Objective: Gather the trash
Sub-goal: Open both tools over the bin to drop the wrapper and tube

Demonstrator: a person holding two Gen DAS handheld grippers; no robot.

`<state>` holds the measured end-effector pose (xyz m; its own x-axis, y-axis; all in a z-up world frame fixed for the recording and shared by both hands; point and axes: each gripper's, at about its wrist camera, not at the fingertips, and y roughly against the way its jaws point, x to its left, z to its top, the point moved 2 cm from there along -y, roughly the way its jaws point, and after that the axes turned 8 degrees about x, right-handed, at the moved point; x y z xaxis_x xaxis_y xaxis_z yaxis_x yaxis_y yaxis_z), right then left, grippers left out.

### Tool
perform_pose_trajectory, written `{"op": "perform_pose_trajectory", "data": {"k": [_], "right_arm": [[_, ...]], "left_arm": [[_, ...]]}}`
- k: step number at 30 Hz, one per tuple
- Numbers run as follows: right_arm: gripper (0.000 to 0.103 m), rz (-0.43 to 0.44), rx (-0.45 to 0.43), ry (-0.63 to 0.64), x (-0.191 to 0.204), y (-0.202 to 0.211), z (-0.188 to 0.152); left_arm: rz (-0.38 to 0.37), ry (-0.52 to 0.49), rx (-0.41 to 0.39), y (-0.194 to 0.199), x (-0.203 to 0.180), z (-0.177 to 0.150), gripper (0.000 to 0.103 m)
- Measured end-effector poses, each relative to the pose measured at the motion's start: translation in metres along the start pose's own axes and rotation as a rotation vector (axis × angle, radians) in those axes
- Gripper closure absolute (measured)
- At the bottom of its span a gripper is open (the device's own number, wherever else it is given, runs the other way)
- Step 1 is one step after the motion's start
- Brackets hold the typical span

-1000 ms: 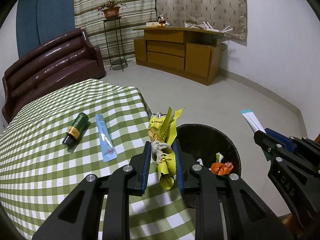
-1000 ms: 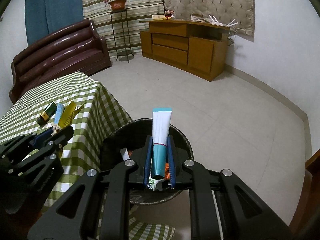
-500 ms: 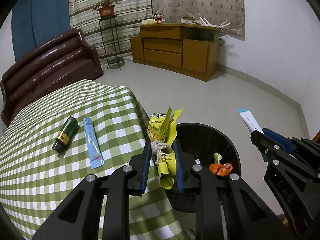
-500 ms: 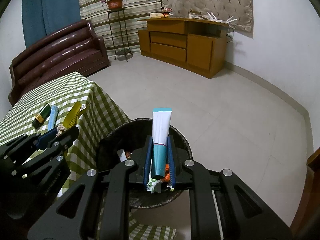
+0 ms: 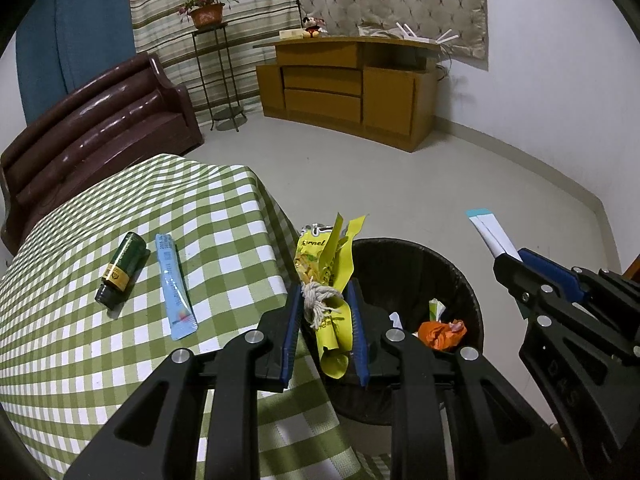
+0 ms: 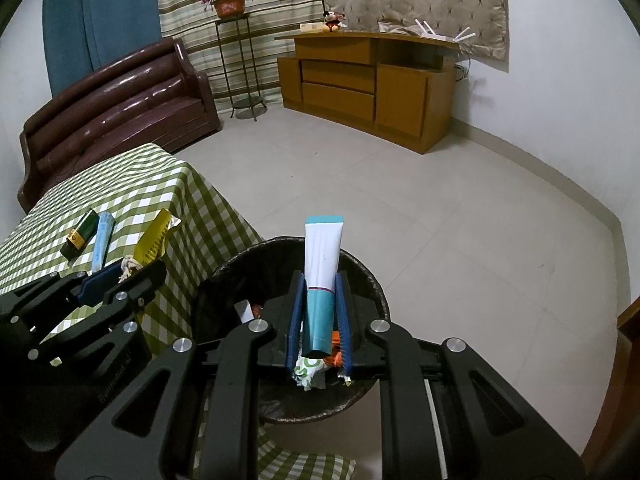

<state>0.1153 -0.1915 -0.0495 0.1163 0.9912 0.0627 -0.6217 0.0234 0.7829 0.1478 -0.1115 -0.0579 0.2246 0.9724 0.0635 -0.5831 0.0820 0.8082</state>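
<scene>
Off to the left of your left jaws, a dark green bottle [image 5: 121, 267] and a pale blue sachet [image 5: 175, 285] lie side by side on the green checked tablecloth [image 5: 80, 352]. Your left gripper [image 5: 324, 312] is pinching a yellow wrapper [image 5: 326, 276] with a bit of frayed string [image 5: 318, 300] bunched against it, held by the table edge, just left of the black trash bin [image 5: 404, 256]. Beyond those jaws, inside the bin, sits crumpled orange trash [image 5: 442, 330] and some white scraps, hard to make out. Your right gripper [image 6: 320, 316] is clamped on a white and teal tube [image 6: 322, 280], standing upright between the jaws directly over the bin's [image 6: 360, 276] opening.
</scene>
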Motion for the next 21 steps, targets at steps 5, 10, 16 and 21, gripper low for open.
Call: {"op": "perform_pose_trajectory", "data": {"k": [5,10,16,21], "right_arm": [[0.076,0.002,-0.003,-0.015,0.0007,-0.0031,0.0014],[0.076,0.003,-0.003,-0.019,0.0006,-0.0038,0.0019],[0.076,0.003,-0.004,-0.019,-0.0004,-0.0036,0.0021],[0.075,0.001,-0.004,-0.027,-0.0022,-0.0036,0.0018]], "left_arm": [[0.001,0.008,-0.003,-0.0003,0.0008,0.0016,0.068],[0.003,0.006,-0.004,-0.0014,-0.0007,0.0018,0.062],[0.003,0.009,-0.005,-0.0024,-0.0009,0.0014,0.058],[0.004,0.009,-0.006,-0.0029,-0.0008,0.0017,0.056]]}}
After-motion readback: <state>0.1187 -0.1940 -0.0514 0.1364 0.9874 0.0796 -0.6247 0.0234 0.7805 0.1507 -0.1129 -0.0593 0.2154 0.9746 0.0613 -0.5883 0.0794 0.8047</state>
